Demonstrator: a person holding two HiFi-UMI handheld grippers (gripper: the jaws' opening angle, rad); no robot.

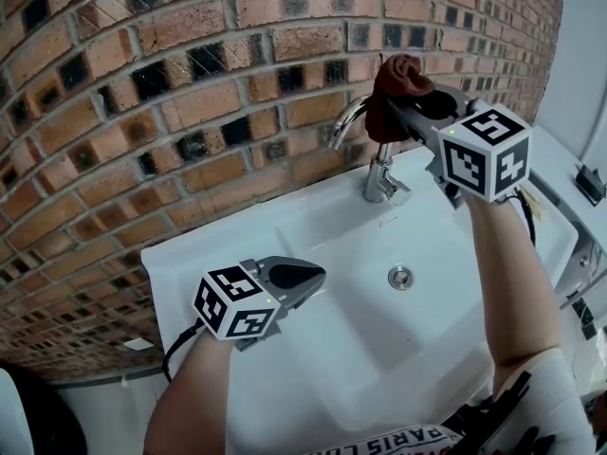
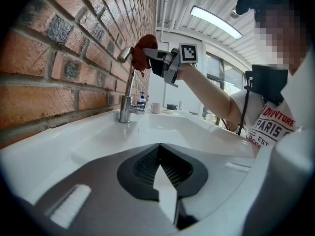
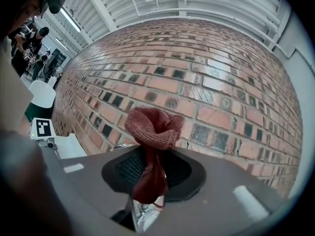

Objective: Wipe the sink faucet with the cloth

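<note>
A chrome faucet (image 1: pixel 377 171) stands at the back of the white sink (image 1: pixel 313 245), against the brick wall. My right gripper (image 1: pixel 406 104) is shut on a red-brown cloth (image 1: pixel 396 81) and holds it against the top of the faucet's curved spout. In the right gripper view the cloth (image 3: pixel 151 132) bunches out between the jaws of the right gripper (image 3: pixel 152 156), with a bit of chrome faucet (image 3: pixel 144 213) below. My left gripper (image 1: pixel 316 276) hovers over the sink's left side, shut and empty. From the left gripper view, the faucet (image 2: pixel 127 95), cloth (image 2: pixel 142 50) and right gripper (image 2: pixel 158 62) show ahead.
A brick wall (image 1: pixel 190 83) runs right behind the sink. The drain (image 1: pixel 400 276) lies in the basin's middle. Small bottles and a cup (image 2: pixel 155 107) stand on a counter beyond the sink's far end. The person's torso (image 1: pixel 446 439) is close to the sink's front edge.
</note>
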